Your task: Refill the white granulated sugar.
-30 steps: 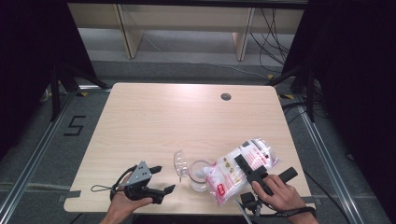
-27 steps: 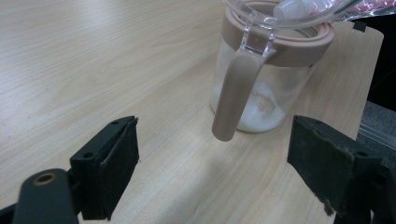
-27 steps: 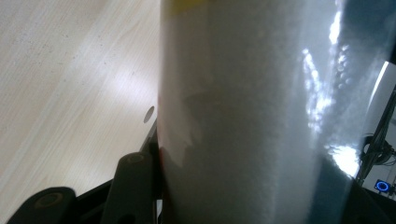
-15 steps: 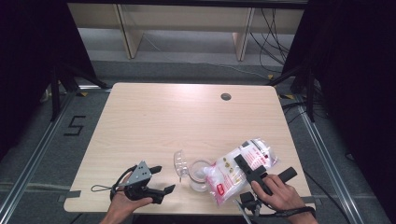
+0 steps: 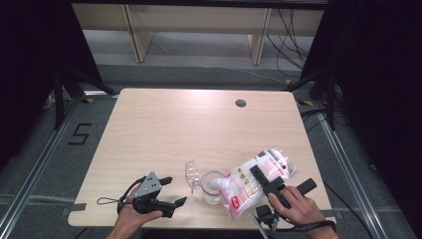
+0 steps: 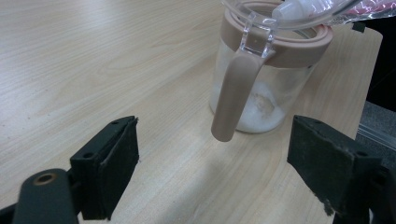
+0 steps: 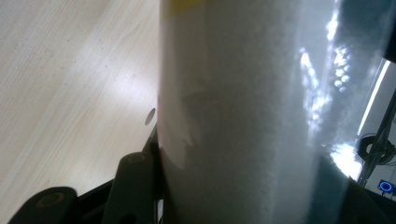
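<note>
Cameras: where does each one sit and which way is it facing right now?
High view: above the person's side, looking forward and down on the table; both hands, the left gripper and the right gripper show.
Left gripper view: on the left gripper, looking between its open jaws at the jar.
Right gripper view: on the right gripper, pressed against the bag it clamps.
Shared: the high and left gripper views both show the bag's spout at the jar's mouth.
</note>
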A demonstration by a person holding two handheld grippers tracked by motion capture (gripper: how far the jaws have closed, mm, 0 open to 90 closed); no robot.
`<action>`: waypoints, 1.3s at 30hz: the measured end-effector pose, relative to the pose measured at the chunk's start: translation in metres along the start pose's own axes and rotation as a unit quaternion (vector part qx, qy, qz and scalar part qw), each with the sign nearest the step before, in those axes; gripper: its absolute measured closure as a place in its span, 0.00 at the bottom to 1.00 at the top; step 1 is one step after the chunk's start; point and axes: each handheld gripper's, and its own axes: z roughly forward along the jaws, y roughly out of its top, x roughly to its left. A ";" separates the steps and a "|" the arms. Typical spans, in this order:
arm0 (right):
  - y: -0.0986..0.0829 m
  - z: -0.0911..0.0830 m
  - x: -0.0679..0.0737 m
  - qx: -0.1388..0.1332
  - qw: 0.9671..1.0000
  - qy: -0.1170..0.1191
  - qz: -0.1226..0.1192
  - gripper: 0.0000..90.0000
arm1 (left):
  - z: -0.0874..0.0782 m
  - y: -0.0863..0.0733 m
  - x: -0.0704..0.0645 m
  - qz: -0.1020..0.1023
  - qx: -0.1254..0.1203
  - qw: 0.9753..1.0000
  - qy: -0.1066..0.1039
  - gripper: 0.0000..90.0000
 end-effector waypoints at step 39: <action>-0.002 -0.002 -0.002 -0.006 1.000 -0.009 0.003 0.65 | 0.000 0.001 0.001 0.011 -0.001 1.000 -0.002 0.18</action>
